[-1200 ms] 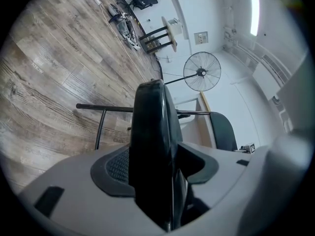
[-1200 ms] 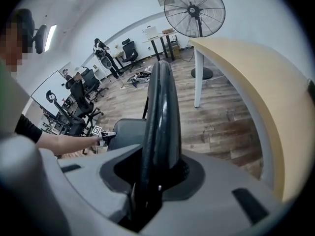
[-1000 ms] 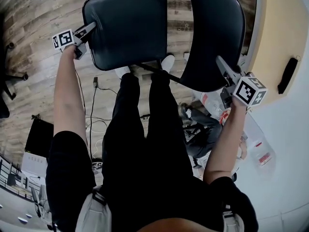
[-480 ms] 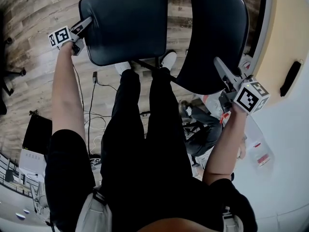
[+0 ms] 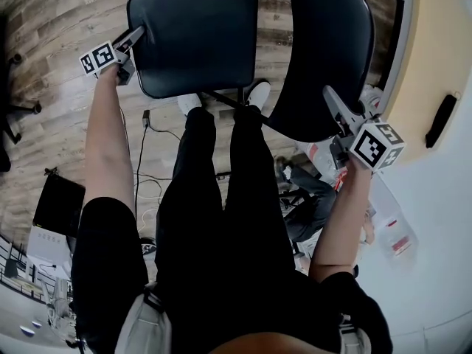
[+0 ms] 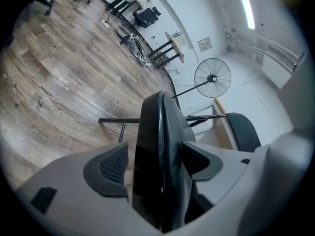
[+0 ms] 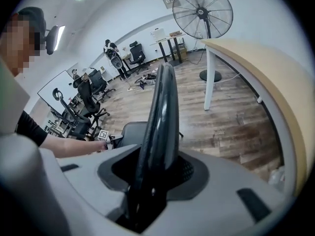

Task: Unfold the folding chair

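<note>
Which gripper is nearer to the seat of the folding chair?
Left. The left gripper has the edge of the seat between its jaws; the right gripper has the backrest edge between its jaws, off the seat. Both pairs of jaws have just been opening.

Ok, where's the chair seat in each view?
Head view: seat top, left of centre, flat-on.
Left gripper view: seat edge-on, centre foreground.
Right gripper view: seat small, just left of the backrest, mid-frame.
Shared landmark: the pedestal fan, upper right in both gripper views; not in head view.
</note>
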`<action>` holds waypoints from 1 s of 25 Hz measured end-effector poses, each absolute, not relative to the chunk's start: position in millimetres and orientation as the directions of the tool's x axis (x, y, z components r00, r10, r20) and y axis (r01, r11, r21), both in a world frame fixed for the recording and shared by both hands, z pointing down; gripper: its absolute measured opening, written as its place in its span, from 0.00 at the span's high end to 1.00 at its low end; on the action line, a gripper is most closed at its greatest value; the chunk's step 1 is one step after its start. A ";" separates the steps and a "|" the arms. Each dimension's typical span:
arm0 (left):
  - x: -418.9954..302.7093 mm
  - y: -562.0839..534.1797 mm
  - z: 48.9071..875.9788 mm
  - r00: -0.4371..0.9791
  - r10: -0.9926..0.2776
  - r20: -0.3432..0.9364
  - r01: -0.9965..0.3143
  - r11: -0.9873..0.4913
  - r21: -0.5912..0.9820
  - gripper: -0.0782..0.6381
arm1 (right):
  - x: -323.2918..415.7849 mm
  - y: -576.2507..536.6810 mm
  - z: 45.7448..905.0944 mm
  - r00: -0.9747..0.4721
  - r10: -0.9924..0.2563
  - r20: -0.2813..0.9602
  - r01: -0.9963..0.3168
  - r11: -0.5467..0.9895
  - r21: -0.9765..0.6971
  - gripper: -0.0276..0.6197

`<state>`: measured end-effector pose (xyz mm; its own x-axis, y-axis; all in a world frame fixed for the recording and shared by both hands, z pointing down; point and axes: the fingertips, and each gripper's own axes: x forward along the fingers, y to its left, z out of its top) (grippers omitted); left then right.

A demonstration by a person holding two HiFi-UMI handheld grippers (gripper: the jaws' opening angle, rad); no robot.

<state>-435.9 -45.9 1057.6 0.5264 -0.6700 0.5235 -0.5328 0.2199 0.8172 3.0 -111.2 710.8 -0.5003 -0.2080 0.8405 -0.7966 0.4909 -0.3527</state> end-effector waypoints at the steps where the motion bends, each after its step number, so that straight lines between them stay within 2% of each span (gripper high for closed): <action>1: -437.4 -42.9 1054.7 0.514 -0.662 0.546 -0.554 0.230 0.800 0.44 | 4.7 -114.7 706.9 -0.489 -0.231 0.841 -0.807 0.485 -0.336 0.71; 3: -439.5 -35.3 1043.9 0.492 -0.637 0.593 -0.608 0.237 0.758 0.42 | 10.4 -126.4 693.3 -0.462 -0.292 0.838 -0.833 0.466 -0.297 0.57; 5: -446.8 -26.2 1027.1 0.449 -0.628 0.636 -0.664 0.241 0.708 0.42 | 14.1 -136.3 676.3 -0.427 -0.342 0.837 -0.848 0.473 -0.239 0.52; 10: -466.7 -8.6 962.4 0.373 -0.657 0.655 -0.721 0.239 0.650 0.42 | 5.6 -136.2 627.0 -0.419 -0.394 0.818 -0.841 0.508 -0.186 0.51; 15: -451.6 11.2 882.7 0.442 -0.609 0.658 -0.808 0.049 0.588 0.42 | -19.6 -119.5 585.7 -0.487 -0.393 0.780 -0.790 0.579 -0.202 0.51; 20: -415.9 32.9 789.0 0.483 -0.609 0.629 -0.817 -0.054 0.574 0.42 | -54.5 -84.3 566.8 -0.567 -0.340 0.751 -0.701 0.678 -0.222 0.52; 25: -383.7 40.6 690.5 0.489 -0.659 0.572 -0.827 -0.141 0.545 0.42 | -92.9 -51.6 529.7 -0.678 -0.340 0.651 -0.607 0.759 -0.235 0.52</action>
<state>-383.7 40.6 690.5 0.4889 -0.6587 0.5719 -0.8267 -0.1405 0.5448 -92.9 -51.6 529.7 -0.6782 -0.3402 0.6514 -0.6068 0.7592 -0.2352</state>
